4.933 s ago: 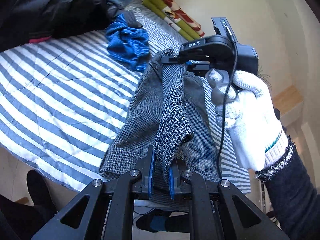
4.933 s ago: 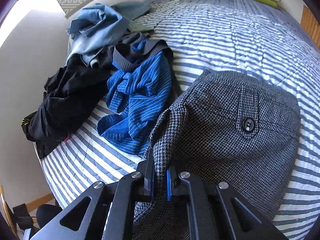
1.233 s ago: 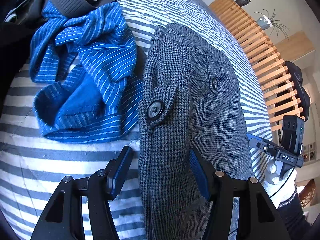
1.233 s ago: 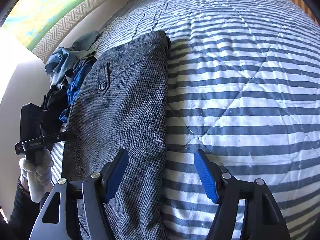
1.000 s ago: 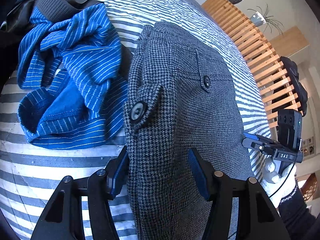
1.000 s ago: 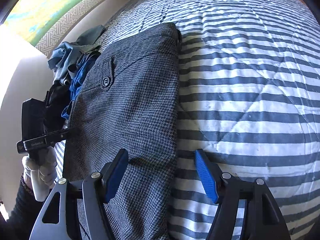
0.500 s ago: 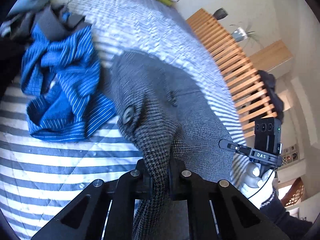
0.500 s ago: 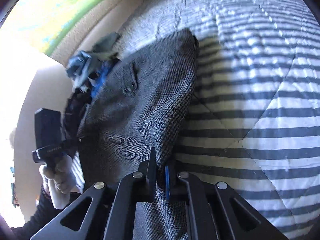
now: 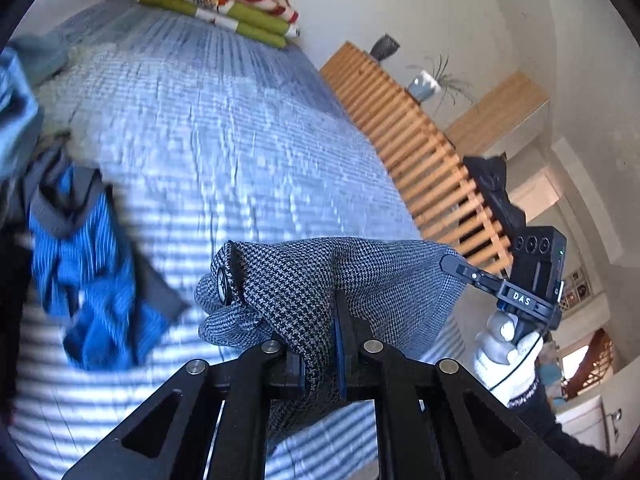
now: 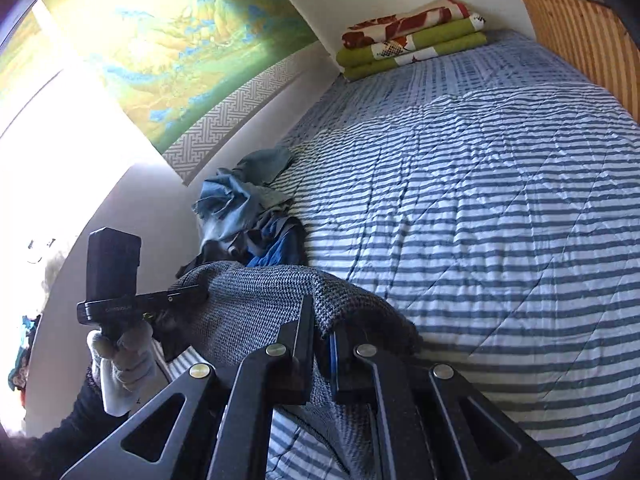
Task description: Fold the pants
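The grey houndstooth pants [image 9: 372, 276] hang stretched between my two grippers, lifted clear above the striped bed [image 9: 208, 152]. My left gripper [image 9: 322, 344] is shut on one corner of the folded pants, next to a large dark button [image 9: 221, 286]. My right gripper [image 10: 320, 344] is shut on the other corner of the pants [image 10: 256, 304]. Each wrist view shows the other gripper, held by a white-gloved hand [image 9: 508, 356], gripping the far end of the cloth. The lower part of the pants drops out of sight below the fingers.
A crumpled blue striped garment [image 9: 96, 292] and other clothes [image 10: 240, 208] lie heaped at the bed's wall side. Folded green and red blankets [image 10: 412, 44] sit at the bed's head. A wooden slatted frame [image 9: 424, 160] runs along the other side.
Both grippers closed on the pants' near edge, then rose together, lifting the pants off the bed. The cameras now look further across the bed toward the wall.
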`<state>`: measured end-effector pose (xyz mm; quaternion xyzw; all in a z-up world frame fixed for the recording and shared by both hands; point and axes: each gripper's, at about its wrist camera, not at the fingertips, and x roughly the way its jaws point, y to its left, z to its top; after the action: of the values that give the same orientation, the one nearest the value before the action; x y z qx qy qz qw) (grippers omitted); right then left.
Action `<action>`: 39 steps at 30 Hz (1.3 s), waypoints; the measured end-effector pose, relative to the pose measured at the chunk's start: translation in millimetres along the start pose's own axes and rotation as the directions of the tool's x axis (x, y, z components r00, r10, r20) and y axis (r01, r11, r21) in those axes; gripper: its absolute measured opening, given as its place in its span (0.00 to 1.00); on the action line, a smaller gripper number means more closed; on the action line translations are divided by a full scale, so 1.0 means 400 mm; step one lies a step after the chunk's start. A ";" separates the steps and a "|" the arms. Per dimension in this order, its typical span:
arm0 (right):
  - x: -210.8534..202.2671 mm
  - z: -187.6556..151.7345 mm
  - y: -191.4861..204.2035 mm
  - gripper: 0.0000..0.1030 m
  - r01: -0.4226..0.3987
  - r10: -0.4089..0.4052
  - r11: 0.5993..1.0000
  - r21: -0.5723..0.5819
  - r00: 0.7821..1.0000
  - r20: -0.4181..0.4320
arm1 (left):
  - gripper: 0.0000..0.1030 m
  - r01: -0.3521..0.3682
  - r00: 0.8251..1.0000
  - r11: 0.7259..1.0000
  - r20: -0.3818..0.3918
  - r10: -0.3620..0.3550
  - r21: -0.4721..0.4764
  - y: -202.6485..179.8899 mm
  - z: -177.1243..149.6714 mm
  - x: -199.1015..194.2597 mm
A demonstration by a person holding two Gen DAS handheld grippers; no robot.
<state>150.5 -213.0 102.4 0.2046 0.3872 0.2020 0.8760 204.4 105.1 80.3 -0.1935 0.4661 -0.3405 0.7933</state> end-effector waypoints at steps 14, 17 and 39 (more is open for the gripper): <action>-0.011 -0.314 0.013 0.05 0.111 -0.122 0.985 -0.130 0.989 -0.080 | 0.10 -0.060 0.988 0.988 -0.132 0.078 0.142 0.007 -0.398 0.092; 0.064 -0.489 -0.036 0.05 0.142 -0.158 0.986 -0.085 0.961 -0.227 | 0.11 -0.085 0.972 0.993 -0.212 0.102 0.085 0.052 -0.531 0.140; 0.049 -0.321 0.039 0.21 0.084 -0.094 0.993 -0.081 0.987 -0.133 | 0.36 -0.099 0.988 0.981 -0.097 0.116 0.167 -0.083 -0.376 0.059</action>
<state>62.1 -164.2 19.5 0.1396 0.4473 0.1906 0.8626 69.2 66.5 12.9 -0.0845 0.4884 -0.3437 0.7976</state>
